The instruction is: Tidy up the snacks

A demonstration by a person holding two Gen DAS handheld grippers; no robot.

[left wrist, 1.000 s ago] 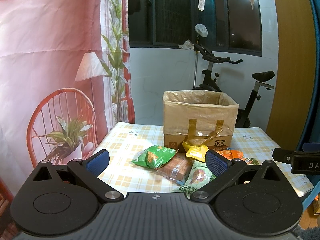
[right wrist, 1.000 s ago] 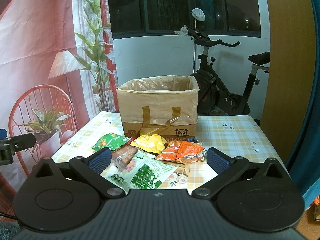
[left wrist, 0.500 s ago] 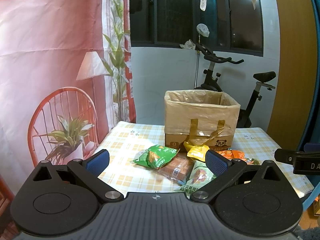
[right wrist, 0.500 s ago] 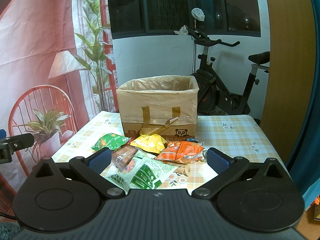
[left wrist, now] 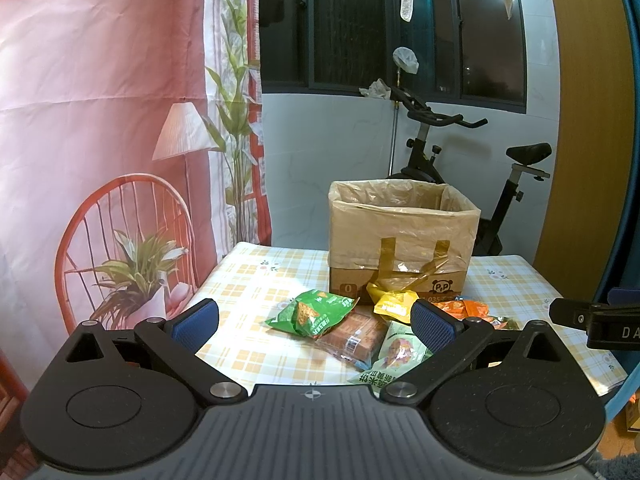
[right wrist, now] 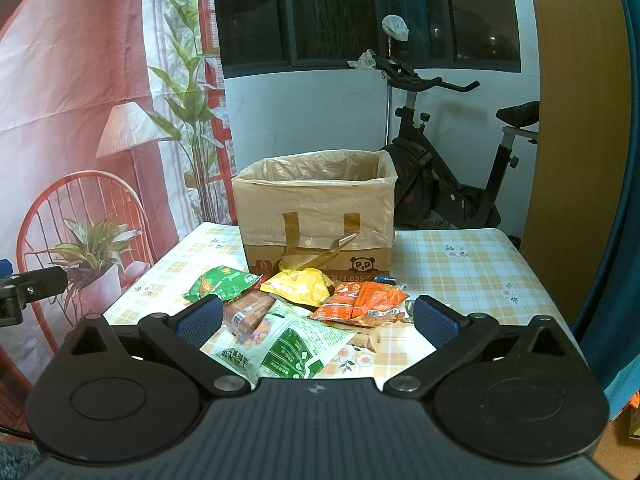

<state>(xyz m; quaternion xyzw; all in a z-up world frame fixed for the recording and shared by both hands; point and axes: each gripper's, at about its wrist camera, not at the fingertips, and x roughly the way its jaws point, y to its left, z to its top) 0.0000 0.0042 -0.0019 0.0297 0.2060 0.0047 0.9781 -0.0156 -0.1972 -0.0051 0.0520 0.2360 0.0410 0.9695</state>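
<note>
**Both hand-held grippers poised, snacks untouched**

Over the last second almost nothing has changed: the left hand-held gripper (left wrist: 315,323) has drifted only slightly and the right hand-held gripper (right wrist: 316,316) has stayed put. Both are released, blue pads spread wide with nothing between them, held short of the pile. I judge that sorting has not begun and the approach is still to come.

Outward from the right hand-held gripper, the pale green-and-white printed pouch (right wrist: 288,346) lies nearest at 12 o'clock, its long axis running from 7 to 1 o'clock. Touching it at 11 o'clock is the brown wrapped cake bar (right wrist: 248,312), pointing the same way. At 1 o'clock the orange crinkled packet (right wrist: 362,302) lies with its long axis across, 9 to 3. Beyond sit the yellow foil bag (right wrist: 298,285) and, at 10 o'clock, the dark green chip bag (right wrist: 222,282), long axis also roughly crosswise.

Behind them, touching the yellow bag, stands the upright cardboard box lined with tan plastic (right wrist: 316,216), open upward, on the yellow-checked counter (right wrist: 460,276).
</note>
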